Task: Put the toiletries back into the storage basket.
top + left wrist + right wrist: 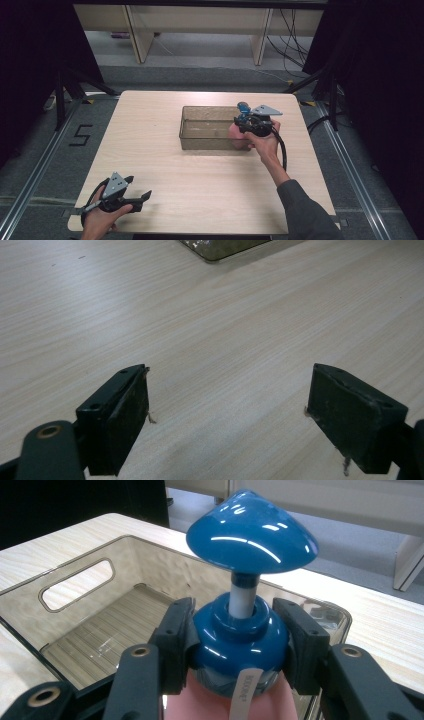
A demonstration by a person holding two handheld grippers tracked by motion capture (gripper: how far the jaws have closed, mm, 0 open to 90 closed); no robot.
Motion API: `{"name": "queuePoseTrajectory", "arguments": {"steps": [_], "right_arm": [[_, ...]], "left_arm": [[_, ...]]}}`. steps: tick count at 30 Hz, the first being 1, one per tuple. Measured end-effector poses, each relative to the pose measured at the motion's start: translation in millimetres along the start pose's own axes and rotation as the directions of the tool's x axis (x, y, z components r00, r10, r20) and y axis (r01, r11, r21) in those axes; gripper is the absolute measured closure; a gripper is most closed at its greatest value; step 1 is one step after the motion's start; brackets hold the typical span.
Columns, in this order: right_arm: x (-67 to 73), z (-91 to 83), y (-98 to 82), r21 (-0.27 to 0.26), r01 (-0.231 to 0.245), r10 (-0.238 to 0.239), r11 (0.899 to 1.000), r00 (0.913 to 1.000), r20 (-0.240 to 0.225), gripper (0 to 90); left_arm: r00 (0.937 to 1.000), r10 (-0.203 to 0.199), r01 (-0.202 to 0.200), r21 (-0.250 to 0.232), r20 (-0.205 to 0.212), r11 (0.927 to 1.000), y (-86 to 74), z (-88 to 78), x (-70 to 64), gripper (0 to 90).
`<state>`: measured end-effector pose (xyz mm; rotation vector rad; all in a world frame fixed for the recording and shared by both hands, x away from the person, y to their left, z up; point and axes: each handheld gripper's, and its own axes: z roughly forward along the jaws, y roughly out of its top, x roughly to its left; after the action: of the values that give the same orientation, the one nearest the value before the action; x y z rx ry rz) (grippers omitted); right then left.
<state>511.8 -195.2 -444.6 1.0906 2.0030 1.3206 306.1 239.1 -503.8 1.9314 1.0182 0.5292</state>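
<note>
Right gripper (pixel 235 640): I have its black jaws clamped on the round blue collar of a glossy blue pump-top bottle with a pink body (pixel 239 645).
Bottle position: I see it held upright over the right end of the clear brown-tinted plastic bin (pixel 186 135), at its near right corner; whether it rests on anything I cannot tell.
Bin: on the light wooden table (pixel 200 190), towards the far right part, with a slot handle in its end wall.
Left gripper (pixel 227 410): I hold it at the table's near left corner, jaws wide apart, nothing between them, just bare wood.
</note>
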Motion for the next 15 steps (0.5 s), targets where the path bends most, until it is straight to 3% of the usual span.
{"name": "queuePoseTrajectory", "arguments": {"steps": [2, 4, 5, 7, 8, 9, 11, 13, 15], "right_arm": [[-1.1, -1.1, 0.4, 0.005, 0.040, -0.040, 0.999, 0.9992, 0.010, 53.2], [0.7, -1.1, 0.3, 0.009, 0.044, -0.044, 0.999, 0.9989, 0.017, 52.9], [2.2, -0.9, -0.2, 0.010, 0.006, -0.006, 1.000, 1.0000, -0.002, 52.7], [1.2, -2.8, 0.6, -0.018, -0.019, 0.019, 1.000, 0.9998, -0.008, 50.0], [0.7, -3.9, 1.8, -0.027, -0.024, 0.023, 0.999, 0.9996, -0.014, 46.3], [3.3, -6.9, 4.2, -0.035, -0.064, 0.064, 0.997, 0.9979, -0.008, 40.6], [2.6, -9.9, 8.6, -0.041, -0.064, 0.063, 0.997, 0.9977, -0.025, 33.9], [2.3, -14.2, 11.7, -0.046, -0.042, 0.041, 0.998, 0.9991, -0.004, 29.3], [2.3, -17.3, 12.9, -0.053, -0.068, 0.067, 0.996, 0.9976, -0.014, 24.8]], "left_arm": [[1.0000, -0.002, 0.002, -0.002, 0.000, 1.0000, 0.0, 0.2, -0.3, 16.3], [1.0000, -0.001, 0.001, -0.003, 0.000, 1.0000, -0.1, 0.2, -0.3, 16.3], [1.0000, -0.001, 0.001, -0.003, 0.000, 1.0000, -0.1, 0.0, -0.3, 16.3], [1.0000, -0.003, 0.003, 0.002, -0.008, 1.0000, 0.1, -0.9, -0.9, 16.3], [1.0000, -0.004, 0.004, 0.000, -0.007, 1.0000, 0.0, -0.9, -0.9, 16.3], [1.0000, -0.003, 0.003, -0.002, -0.007, 1.0000, 0.0, -0.9, -0.9, 16.3], [1.0000, -0.003, 0.003, 0.001, -0.008, 1.0000, 0.0, -0.9, -1.0, 16.3], [1.0000, -0.003, 0.003, -0.004, -0.004, 1.0000, -0.1, -0.4, -1.1, 16.3], [1.0000, -0.006, 0.006, -0.007, -0.002, 1.0000, -0.1, -0.1, -1.3, 16.3]]}}
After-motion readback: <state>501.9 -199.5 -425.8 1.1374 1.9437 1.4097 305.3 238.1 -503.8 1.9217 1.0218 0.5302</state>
